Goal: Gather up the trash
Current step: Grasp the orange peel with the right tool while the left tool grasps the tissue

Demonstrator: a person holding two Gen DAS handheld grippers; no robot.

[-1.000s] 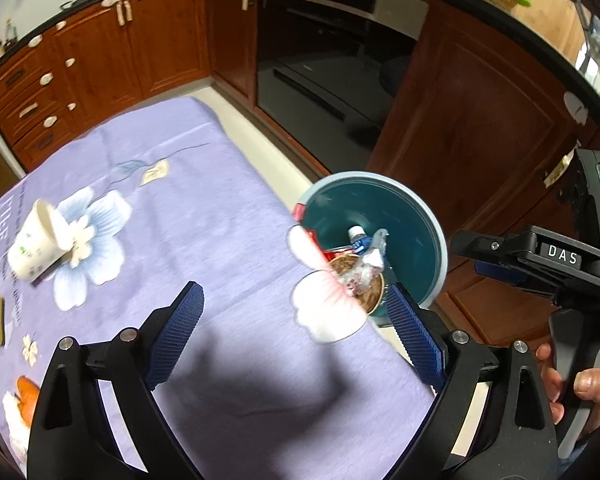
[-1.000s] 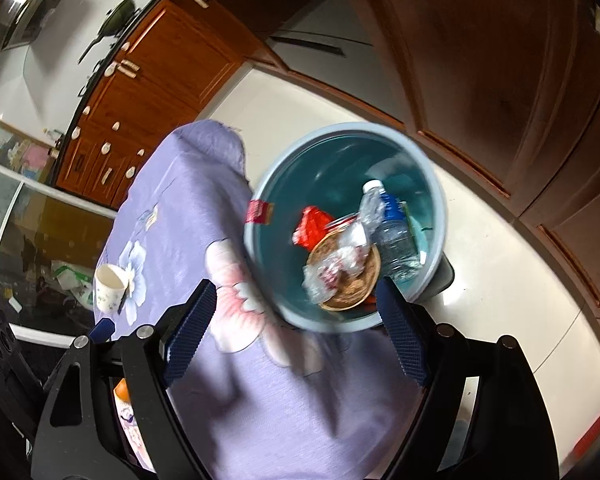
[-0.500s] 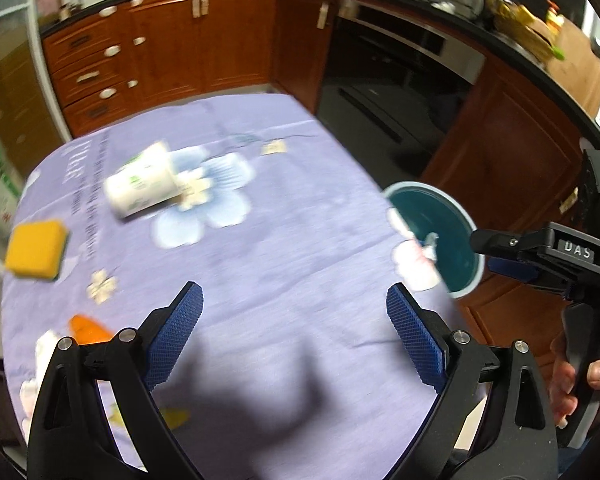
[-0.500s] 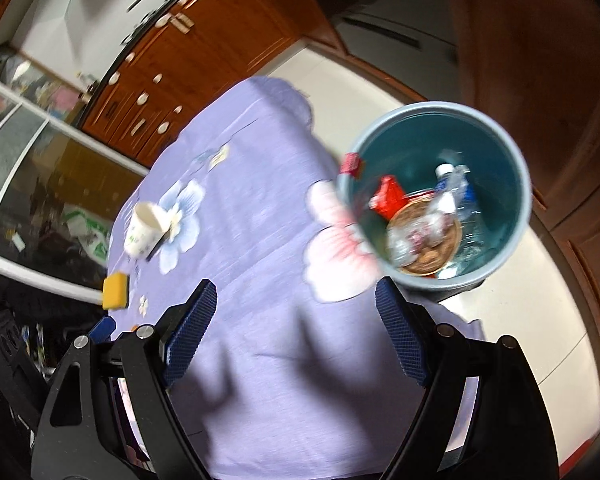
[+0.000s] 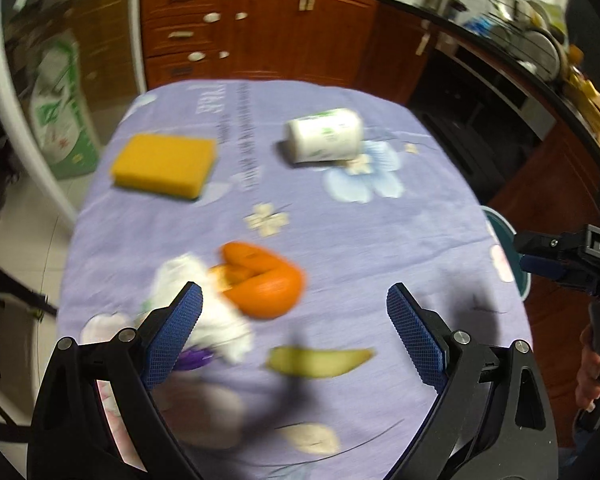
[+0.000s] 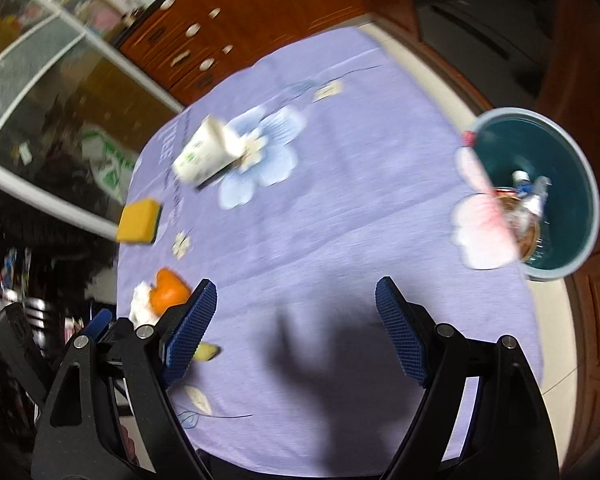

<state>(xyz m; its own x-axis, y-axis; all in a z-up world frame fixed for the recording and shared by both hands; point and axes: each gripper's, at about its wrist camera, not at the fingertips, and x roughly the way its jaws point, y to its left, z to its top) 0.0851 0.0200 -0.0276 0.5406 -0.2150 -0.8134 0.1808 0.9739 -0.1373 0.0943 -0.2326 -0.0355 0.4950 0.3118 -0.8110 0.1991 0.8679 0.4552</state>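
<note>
Both grippers swung from bin (image 6: 540,196) toward table litter, orange peel (image 5: 262,280) now ahead, jaws apart, empty

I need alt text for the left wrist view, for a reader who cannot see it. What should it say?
The open, empty left gripper hangs above a purple flowered tablecloth scattered with trash: orange peel, a white tissue, a yellow-green peel and a tipped paper cup. A yellow sponge lies far left; the image is motion-blurred.

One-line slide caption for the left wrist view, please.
Open left gripper above lilac tablecloth strewn with orange peel, tipped paper cup, yellow sponge.
</note>
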